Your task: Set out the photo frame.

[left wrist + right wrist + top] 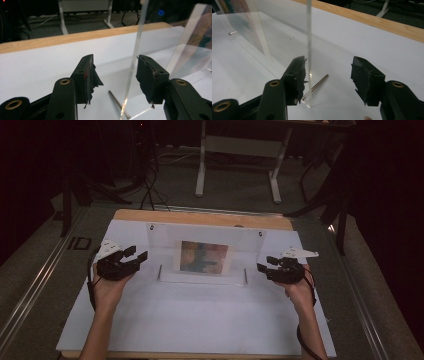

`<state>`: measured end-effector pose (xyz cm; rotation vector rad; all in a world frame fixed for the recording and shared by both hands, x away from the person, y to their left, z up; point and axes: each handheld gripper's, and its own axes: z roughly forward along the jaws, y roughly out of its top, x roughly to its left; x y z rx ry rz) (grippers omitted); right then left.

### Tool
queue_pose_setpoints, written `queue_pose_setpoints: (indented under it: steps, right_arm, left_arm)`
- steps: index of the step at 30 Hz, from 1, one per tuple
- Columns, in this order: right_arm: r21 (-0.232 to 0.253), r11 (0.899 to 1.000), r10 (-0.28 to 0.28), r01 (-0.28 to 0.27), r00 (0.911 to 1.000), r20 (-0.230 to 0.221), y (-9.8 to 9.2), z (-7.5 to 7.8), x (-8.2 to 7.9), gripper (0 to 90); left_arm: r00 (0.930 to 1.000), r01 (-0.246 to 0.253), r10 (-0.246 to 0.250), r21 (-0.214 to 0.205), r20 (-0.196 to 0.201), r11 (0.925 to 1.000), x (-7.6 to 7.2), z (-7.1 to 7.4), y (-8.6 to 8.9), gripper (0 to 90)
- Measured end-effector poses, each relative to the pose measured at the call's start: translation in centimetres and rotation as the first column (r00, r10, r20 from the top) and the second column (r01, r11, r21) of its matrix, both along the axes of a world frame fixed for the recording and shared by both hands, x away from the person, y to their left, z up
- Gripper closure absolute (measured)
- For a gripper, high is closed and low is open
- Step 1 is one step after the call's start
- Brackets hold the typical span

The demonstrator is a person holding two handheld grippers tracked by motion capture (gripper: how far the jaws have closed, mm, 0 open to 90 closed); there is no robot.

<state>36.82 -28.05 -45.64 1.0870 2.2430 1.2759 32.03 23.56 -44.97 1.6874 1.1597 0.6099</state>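
Upright clear acrylic stand blocks mid-table, bare white sheet in front open for passage

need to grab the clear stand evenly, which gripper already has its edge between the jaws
Both are open at the stand, but the left gripper brackets its edge mid-gap. The right gripper has the edge close beside one jaw.

You have one clear acrylic picture frame standing on the table, with one colourful print in it. Count two silver screws at its top corners and two metal pins at its base, one per side. You hold two grippers, the left gripper and the right gripper, each with two jaws standing apart.
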Motion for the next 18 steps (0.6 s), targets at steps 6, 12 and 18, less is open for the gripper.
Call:
queue_pose_setpoints:
  steps: [6, 12, 18]
  right_arm:
    - [-0.001, 0.999, -0.039, 0.039, 0.9991, -0.017, -1.0, -0.7, 0.4, 44.7]
    - [0.006, 0.997, -0.079, 0.080, 0.9963, -0.034, -1.9, -1.2, 0.7, 44.7]
    - [-0.023, 0.994, -0.108, 0.107, 0.9935, -0.038, -2.2, -1.6, 0.9, 44.7]
  left_arm:
    - [0.9989, -0.025, 0.026, 0.022, -0.040, 0.9995, 0.4, -1.0, 0.4, 48.6]
    - [0.9948, -0.046, 0.049, 0.039, -0.089, 0.9982, 1.0, -2.5, 1.0, 48.5]
    - [0.9908, -0.062, 0.066, 0.041, -0.118, 0.9973, 1.4, -3.4, 1.4, 48.5]
